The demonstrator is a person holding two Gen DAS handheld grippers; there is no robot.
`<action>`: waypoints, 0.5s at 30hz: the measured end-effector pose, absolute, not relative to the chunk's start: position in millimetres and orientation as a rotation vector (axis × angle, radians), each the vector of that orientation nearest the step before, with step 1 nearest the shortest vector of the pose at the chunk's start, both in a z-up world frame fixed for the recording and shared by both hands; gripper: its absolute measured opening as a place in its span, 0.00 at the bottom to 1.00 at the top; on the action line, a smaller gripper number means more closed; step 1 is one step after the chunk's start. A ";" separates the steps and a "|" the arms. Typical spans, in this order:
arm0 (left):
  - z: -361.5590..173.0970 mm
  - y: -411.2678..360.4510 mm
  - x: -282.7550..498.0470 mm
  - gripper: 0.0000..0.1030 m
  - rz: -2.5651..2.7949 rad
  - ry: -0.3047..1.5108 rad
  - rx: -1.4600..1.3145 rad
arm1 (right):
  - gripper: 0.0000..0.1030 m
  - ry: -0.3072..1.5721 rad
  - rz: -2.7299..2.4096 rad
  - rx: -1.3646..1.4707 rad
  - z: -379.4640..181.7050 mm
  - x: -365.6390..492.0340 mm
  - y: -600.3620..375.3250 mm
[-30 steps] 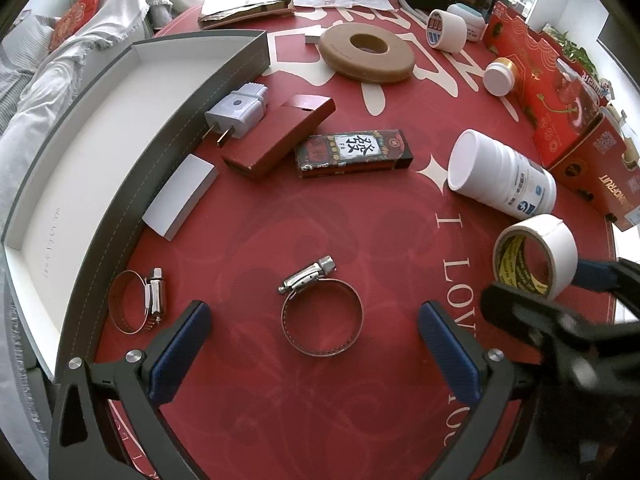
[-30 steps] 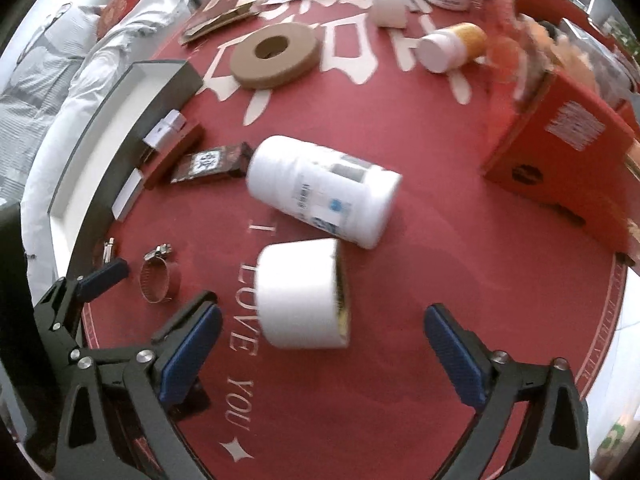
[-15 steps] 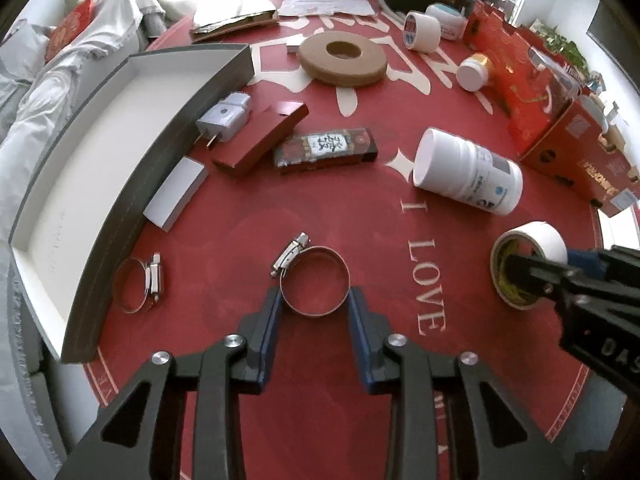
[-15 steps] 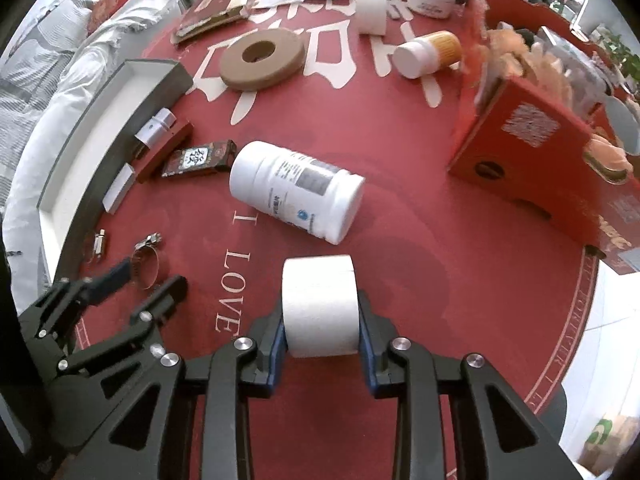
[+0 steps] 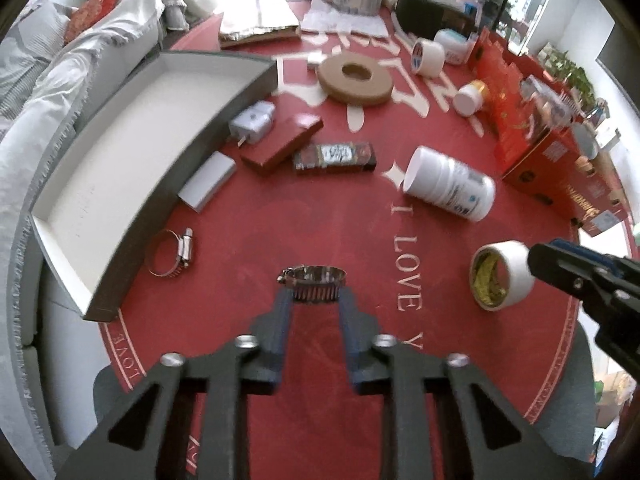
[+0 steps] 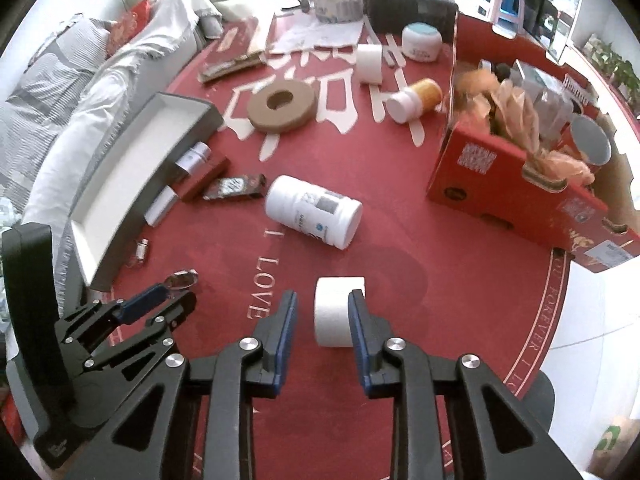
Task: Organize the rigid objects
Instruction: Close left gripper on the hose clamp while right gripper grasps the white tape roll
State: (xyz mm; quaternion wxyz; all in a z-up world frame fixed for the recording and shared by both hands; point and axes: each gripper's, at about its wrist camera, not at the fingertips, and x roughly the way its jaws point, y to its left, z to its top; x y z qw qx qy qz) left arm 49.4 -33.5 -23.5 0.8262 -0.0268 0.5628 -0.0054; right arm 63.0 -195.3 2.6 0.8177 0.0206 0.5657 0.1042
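Left tool [image 5: 313, 300] pinches a ribbed steel hose clamp [image 5: 312, 286] between its blue pads, raised above the red bench [image 5: 248, 240]. Right tool [image 6: 322, 312] is closed around a smooth white tape roll [image 6: 338, 310], its yellow-lined core seen from the left camera. Cream lettering beside them reads "I LOVE". A white pill bottle [image 5: 448, 188] lies toppled nearby.

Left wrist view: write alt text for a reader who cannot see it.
The left gripper is shut on a metal hose clamp, held above a red tablecloth. To its right, the right gripper holds a white tape roll; a second hose clamp lies beside an open grey box.
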 end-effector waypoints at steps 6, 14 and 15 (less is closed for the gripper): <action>-22.9 -22.7 46.1 0.12 0.010 1.200 -0.082 | 0.29 1.227 0.216 0.006 -4.2 61.3 -194.2; -32.7 -6.2 40.4 0.29 0.012 1.208 -0.115 | 0.81 1.284 0.143 -0.067 -51.0 72.4 -186.9; -34.3 -5.2 42.1 0.48 0.012 1.202 -0.116 | 0.70 1.293 0.136 -0.066 -55.8 74.8 -186.0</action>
